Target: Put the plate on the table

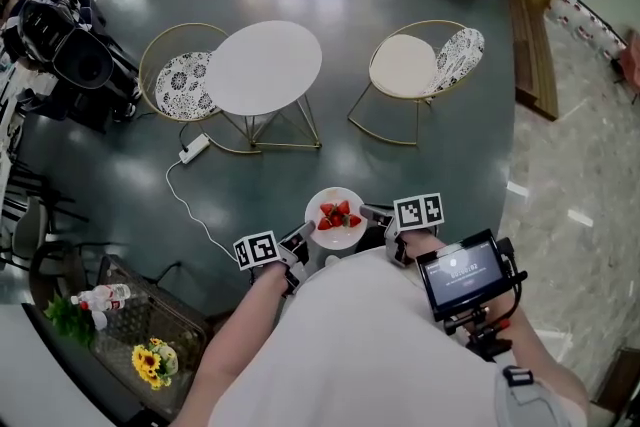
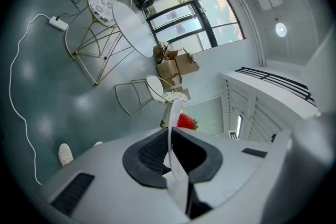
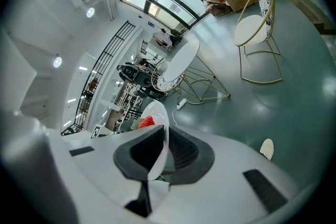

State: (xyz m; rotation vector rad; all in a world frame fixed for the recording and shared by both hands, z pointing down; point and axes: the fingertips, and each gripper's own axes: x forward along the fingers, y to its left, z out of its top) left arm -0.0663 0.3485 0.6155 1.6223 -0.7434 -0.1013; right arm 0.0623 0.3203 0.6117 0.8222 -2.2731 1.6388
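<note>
Head view: plate (image 1: 337, 237) w/ strawberries (image 1: 338, 214) is held lower centre, rim pinched by left gripper (image 1: 298, 248) & right gripper (image 1: 378, 218); table (image 1: 265, 67), upper centre, is well apart, so carry + set-down not yet done.

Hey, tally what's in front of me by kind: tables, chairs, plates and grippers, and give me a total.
table: 1
chairs: 2
plate: 1
grippers: 2, the left gripper and the right gripper, each shut on the plate's rim
total: 6
</note>
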